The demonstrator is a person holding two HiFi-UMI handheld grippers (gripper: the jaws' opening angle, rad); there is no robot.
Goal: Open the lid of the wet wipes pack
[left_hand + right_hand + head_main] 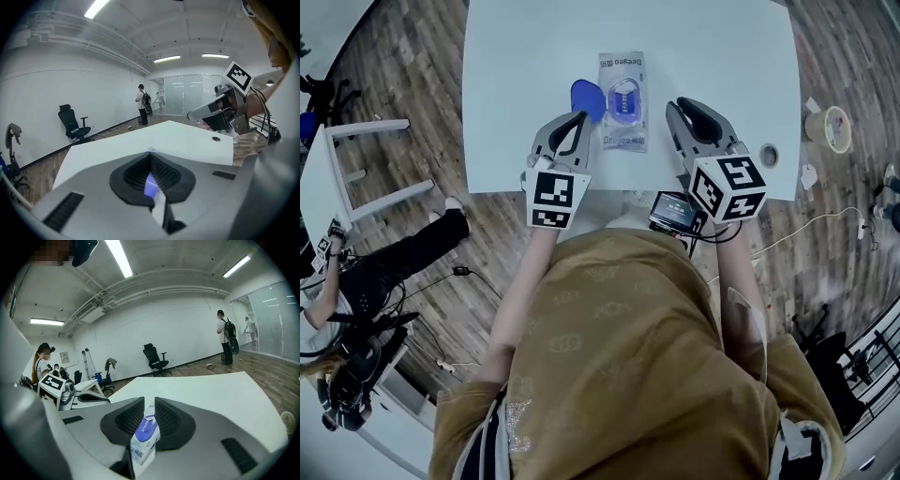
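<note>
1. The left claw (577, 120) is pinched tight on the blue lid (588, 97), which stands flipped out to the left of the wet wipes pack (625, 131). It seems to hold only the lid's thin edge, so the lid could slip free and drop back. A harder pull would likely drag or lift the light pack, since nothing pins it down.
2. The pack lies flat near the middle of the white bench (516, 94). If it skids, the lid hinge may twist or tear.
3. The right claw (682, 103) hovers just beside the pack's right edge. Its jaws are a narrow slit apart and empty, and the pack only shows through the gap. Brought down carelessly, it could shove the pack sideways.
4. Writing: "Deeyeo" reads at the pack's near end and again, upside down, at its far end. The smaller characters are too small to read. The left cube (553, 197) and right cube (729, 186) carry black-and-white square markers, no words.
</note>
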